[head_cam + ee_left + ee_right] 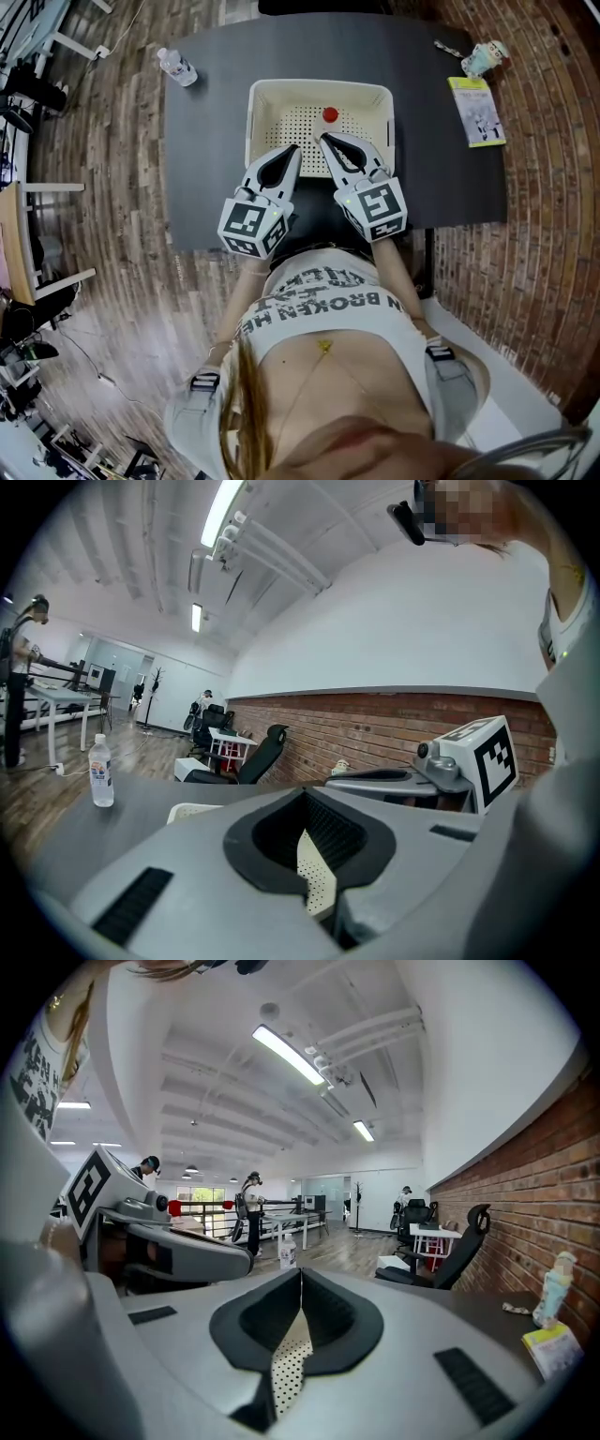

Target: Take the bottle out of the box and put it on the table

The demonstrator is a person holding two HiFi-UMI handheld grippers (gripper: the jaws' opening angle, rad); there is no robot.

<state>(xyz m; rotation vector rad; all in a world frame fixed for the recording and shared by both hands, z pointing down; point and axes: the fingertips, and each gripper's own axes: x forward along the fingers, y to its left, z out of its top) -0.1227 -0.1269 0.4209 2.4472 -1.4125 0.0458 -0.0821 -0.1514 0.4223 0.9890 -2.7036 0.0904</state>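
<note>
Closest in, my right gripper (323, 138) (300, 1272) has its jaws pressed together with nothing in them. Left gripper (294, 148) (303, 793) is the same, tips meeting, empty. Both hover side by side over the near rim of the cream perforated plastic box (319, 86) on the dark grey table (216, 141).

The red-capped bottle (330, 114) stands inside the box, toward the far wall. Only the cap shows from above, so I can't see the body.

Risks as I judge them:
- Closed jaws going in would knock the bottle over, so they need opening first.
- Pinching only the cap could let it slip on the lift.
- Grippers this near each other may collide.
- A bottle catching the box wall would drag the light box.
- The clear plastic water bottle (177, 67), far left on the table, is the wrong target.
</note>
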